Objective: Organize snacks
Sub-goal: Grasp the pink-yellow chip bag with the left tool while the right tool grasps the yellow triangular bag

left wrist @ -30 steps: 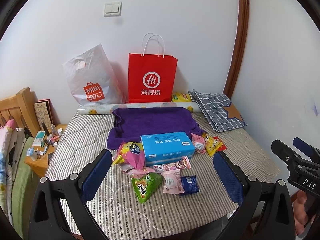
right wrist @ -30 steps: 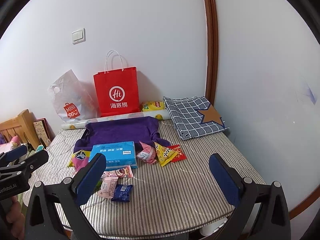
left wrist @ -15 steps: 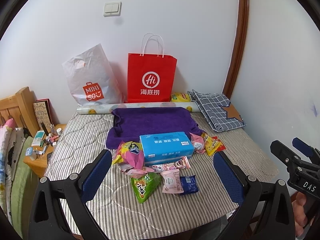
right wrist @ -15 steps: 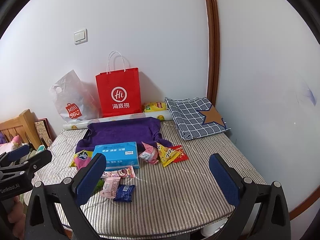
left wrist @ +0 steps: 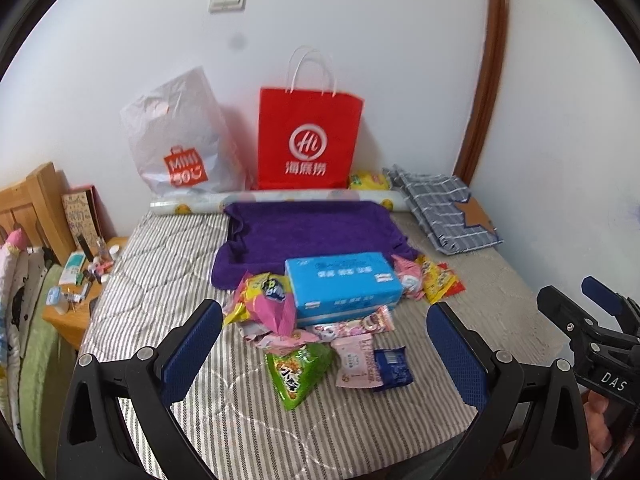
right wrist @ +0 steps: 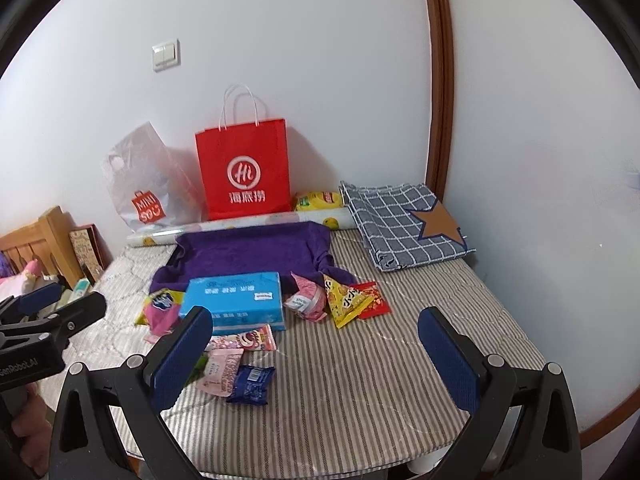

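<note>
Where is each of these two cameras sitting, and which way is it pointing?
Left wrist view: on the left hand-held gripper, facing the snack pile, blue tissue box and red bag; the right hand-held gripper shows at its right edge.
Right wrist view: on the right hand-held gripper, facing the same bed from further right; the left hand-held gripper shows at left.
Shared: snacks, box, bags, both open.

Left gripper [left wrist: 324, 344]: jaws spread wide, nothing between the blue pads [left wrist: 191, 344]. Right gripper [right wrist: 316, 344]: jaws likewise wide apart, empty. Each unit appears beside the other, at about equal height. A hand [left wrist: 600, 412] grips the right unit's handle, only partly visible.
</note>
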A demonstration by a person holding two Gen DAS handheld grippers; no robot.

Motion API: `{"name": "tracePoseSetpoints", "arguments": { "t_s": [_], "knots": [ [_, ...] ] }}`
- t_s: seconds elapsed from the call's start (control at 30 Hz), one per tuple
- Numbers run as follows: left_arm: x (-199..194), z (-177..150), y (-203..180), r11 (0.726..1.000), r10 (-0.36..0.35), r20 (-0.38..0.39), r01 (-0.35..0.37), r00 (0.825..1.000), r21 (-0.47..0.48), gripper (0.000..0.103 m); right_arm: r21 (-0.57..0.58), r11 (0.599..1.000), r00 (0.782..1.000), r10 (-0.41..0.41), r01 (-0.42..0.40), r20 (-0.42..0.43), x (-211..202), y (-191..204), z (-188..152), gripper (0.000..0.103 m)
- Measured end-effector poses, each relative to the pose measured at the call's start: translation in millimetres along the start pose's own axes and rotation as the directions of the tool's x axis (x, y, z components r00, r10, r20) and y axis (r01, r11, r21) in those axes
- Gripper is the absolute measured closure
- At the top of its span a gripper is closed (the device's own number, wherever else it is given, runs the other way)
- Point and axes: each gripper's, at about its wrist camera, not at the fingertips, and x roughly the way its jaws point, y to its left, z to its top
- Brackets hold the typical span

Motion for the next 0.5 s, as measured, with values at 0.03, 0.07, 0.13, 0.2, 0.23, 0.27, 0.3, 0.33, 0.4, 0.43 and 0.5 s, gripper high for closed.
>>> {"name": "tracePoseSetpoints", "arguments": {
  "t_s": [0.03, 0.07, 0.13, 0.2, 0.23, 0.27, 0.3, 0.33, 0.4, 0.43, 0.5],
  "knots": [
    [7.6, 0.2, 3.7, 1.000, 0.016, -0.014, -0.016, 1.000, -0.011, 0.002, 0.001, 1.000, 1.000, -0.012, 0.012, -0.012, 6.8, 0.1, -0.5, 0.000],
    [11.4, 0.3, 6.5, 1.000, 0.026, -0.019, -0.026, 0.999, -0.017, 0.002, 0.003, 1.000, 0.999, -0.024, 0.024, -0.026, 14.6, -0.1, -1.1, 0.000],
    [24.3, 0.6, 14.6, 0.998, 0.042, -0.037, -0.044, 0.998, -0.038, 0.002, 0.012, 0.999, 0.997, -0.047, 0.048, -0.063, 31.2, -2.1, -1.9, 0.000],
    [34.7, 1.1, 23.2, 0.998, 0.033, -0.044, -0.035, 0.999, -0.053, 0.002, 0.023, 0.997, 0.994, -0.066, 0.068, -0.087, 44.7, -7.4, -3.6, 0.000],
    [39.4, 1.0, 27.7, 0.998, 0.024, -0.044, -0.027, 0.999, -0.057, 0.002, 0.027, 0.997, 0.993, -0.068, 0.071, -0.092, 49.7, -10.0, -4.8, 0.000],
    [44.3, 0.9, 31.8, 0.998, 0.014, -0.048, -0.017, 0.999, -0.062, 0.002, 0.032, 0.997, 0.993, -0.066, 0.070, -0.096, 56.1, -13.2, -5.9, 0.000],
    [48.3, 0.7, 35.4, 0.998, 0.007, -0.053, -0.010, 0.999, -0.066, 0.002, 0.035, 0.997, 0.993, -0.063, 0.066, -0.096, 60.8, -16.2, -7.3, 0.000],
    [55.6, 0.6, 40.7, 0.997, -0.001, -0.071, -0.005, 0.997, -0.075, 0.002, 0.039, 0.997, 0.994, -0.058, 0.062, -0.097, 66.4, -19.8, -8.5, 0.000],
    [64.8, -1.0, 48.6, 0.996, -0.007, -0.092, -0.001, 0.996, -0.092, 0.002, 0.038, 0.998, 0.993, -0.051, 0.055, -0.109, 74.7, -24.2, -9.8, 0.000],
    [69.9, -1.8, 53.1, 0.995, -0.010, -0.097, 0.000, 0.995, -0.102, 0.002, 0.033, 0.998, 0.992, -0.051, 0.055, -0.114, 78.6, -26.2, -10.8, 0.000],
    [77.4, -2.7, 59.1, 0.994, -0.010, -0.100, -0.001, 0.995, -0.111, 0.003, 0.018, 0.997, 0.990, -0.070, 0.073, -0.125, 87.4, -29.5, -12.8, 0.000]
  ]
}}
